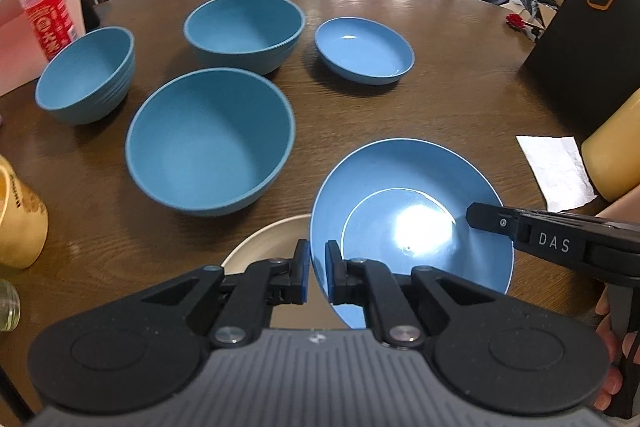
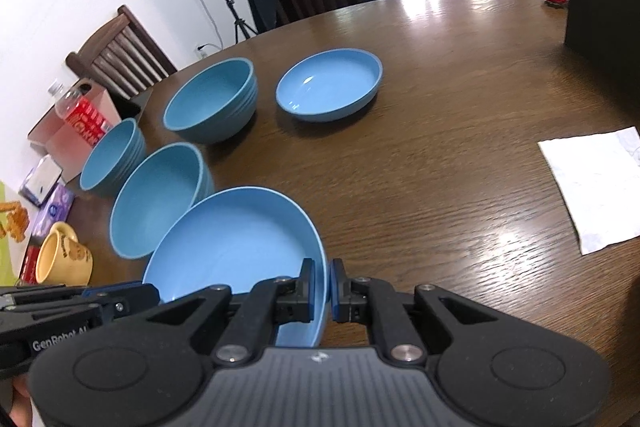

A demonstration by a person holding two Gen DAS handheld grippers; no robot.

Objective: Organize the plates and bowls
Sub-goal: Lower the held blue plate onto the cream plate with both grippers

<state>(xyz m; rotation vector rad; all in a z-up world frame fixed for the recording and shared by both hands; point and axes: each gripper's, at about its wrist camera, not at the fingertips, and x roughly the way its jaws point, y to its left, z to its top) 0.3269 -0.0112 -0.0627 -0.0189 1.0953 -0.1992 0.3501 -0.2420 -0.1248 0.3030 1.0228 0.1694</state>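
The blue plate [image 1: 412,211] is held tilted above the near edge of the surface [image 1: 460,107], its near rim raised and its far rim low. The left tool [image 1: 317,269] is closed narrow on the plate's left rim, one pad on each face. The right tool [image 2: 329,287] is closed narrow on the opposite rim in the same way. The plate is therefore carried by both tools at once. A cream dish [image 1: 264,239] lies on the surface directly below the plate's left side; whether the two touch cannot be told.

Beyond the plate, four more blue vessels rest on the surface, apart from one another: a large bowl [image 1: 210,141] nearest, a second bowl [image 1: 244,29] behind it, a smaller bowl [image 1: 86,75] to the left, and a shallow blue plate [image 1: 364,49] at the far right. A red-labelled bottle [image 1: 46,11], a yellow mug [image 1: 18,215] and a white paper napkin [image 1: 556,167] stand at the edges of the surface.

The step in hand appears to be the transport of the held plate toward a stack. The shallow blue plate looks the likely matching destination. The next move calls for both tools to travel together at equal pace, level the plate, centre it over the target, lower it until seated, and only then open.
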